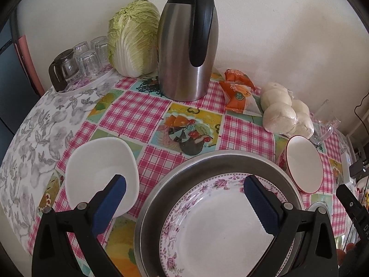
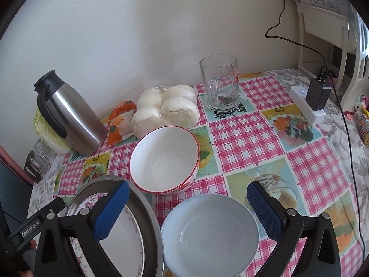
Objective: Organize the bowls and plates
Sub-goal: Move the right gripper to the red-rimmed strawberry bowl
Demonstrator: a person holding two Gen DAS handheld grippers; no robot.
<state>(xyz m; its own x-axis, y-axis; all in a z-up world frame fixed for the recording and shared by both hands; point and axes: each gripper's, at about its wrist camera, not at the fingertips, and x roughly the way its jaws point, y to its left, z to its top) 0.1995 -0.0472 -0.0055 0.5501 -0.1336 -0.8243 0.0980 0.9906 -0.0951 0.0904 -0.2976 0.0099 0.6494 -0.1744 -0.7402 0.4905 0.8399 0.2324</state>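
My left tongs (image 1: 184,198) are wide apart and hold nothing. They hang over the flowery plate (image 1: 214,230), which lies inside a metal pan (image 1: 207,161). A square white bowl (image 1: 101,170) sits just left of the pan. My right tongs (image 2: 188,205) are wide apart too, over a small pale bowl (image 2: 209,233) beside the pan. A bigger bowl with a red rim (image 2: 163,159) sits behind it, near the white buns (image 2: 166,108). A tall silver jug (image 1: 188,39) stands by the wall.
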